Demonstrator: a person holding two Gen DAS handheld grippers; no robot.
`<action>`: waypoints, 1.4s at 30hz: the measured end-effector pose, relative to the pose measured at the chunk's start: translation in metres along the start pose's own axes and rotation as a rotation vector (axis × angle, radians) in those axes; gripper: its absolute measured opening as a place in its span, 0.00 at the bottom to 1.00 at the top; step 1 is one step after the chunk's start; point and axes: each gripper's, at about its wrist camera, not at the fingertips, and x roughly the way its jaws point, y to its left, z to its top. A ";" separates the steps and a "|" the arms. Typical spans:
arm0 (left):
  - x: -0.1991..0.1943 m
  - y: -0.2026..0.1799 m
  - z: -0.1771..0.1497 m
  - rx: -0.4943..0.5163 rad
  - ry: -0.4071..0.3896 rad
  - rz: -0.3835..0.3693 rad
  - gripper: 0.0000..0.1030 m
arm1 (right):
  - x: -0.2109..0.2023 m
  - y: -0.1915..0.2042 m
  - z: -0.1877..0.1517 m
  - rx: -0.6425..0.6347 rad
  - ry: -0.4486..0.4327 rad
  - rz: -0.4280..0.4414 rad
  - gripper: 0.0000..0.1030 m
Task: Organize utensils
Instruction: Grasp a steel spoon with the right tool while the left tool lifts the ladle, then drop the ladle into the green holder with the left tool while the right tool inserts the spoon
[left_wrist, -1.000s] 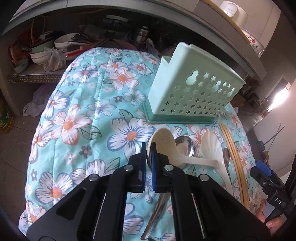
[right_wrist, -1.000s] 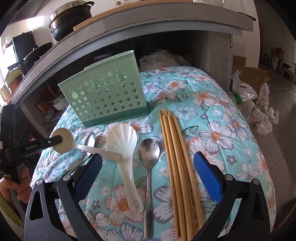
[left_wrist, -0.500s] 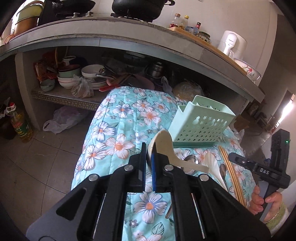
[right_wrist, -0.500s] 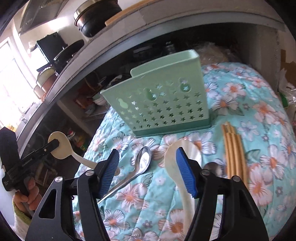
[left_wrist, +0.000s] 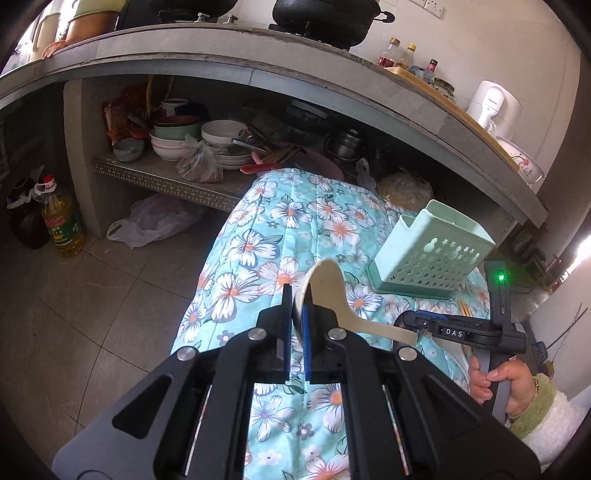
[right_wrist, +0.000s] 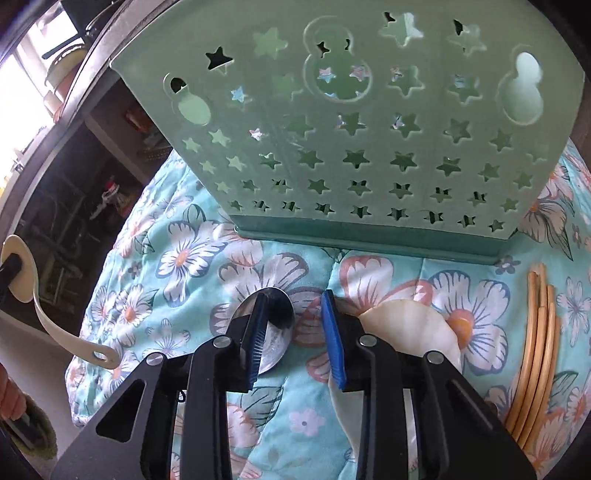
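Note:
My left gripper (left_wrist: 294, 317) is shut on the bowl of a cream plastic soup spoon (left_wrist: 332, 295) and holds it in the air over the table's left side; the spoon also shows at the far left of the right wrist view (right_wrist: 22, 269). The mint green utensil holder (left_wrist: 432, 254) stands on the floral cloth, close and large in the right wrist view (right_wrist: 351, 129). My right gripper (right_wrist: 293, 325) is open, low over the cloth before the holder, between a metal spoon (right_wrist: 275, 325) and a white shell-shaped spoon (right_wrist: 410, 325). It also shows in the left wrist view (left_wrist: 410, 321).
Several wooden chopsticks (right_wrist: 532, 350) lie on the cloth at the right. The table with the floral cloth (left_wrist: 280, 229) sits under a concrete counter (left_wrist: 258, 62). A shelf with bowls and plates (left_wrist: 207, 144) is behind; an oil bottle (left_wrist: 61, 221) stands on the floor.
My left gripper has lifted the cream spoon up and back from the table. My right gripper has moved forward and down, close to the holder, and its fingers have narrowed.

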 end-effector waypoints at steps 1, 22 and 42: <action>0.000 0.001 0.000 -0.001 0.000 0.000 0.04 | 0.000 0.002 0.000 -0.016 0.003 -0.002 0.22; -0.028 -0.017 0.025 0.026 -0.116 -0.001 0.04 | -0.160 0.031 -0.007 -0.207 -0.357 -0.176 0.02; 0.031 -0.146 0.145 0.327 -0.279 0.183 0.04 | -0.251 -0.031 0.098 -0.244 -0.780 -0.549 0.02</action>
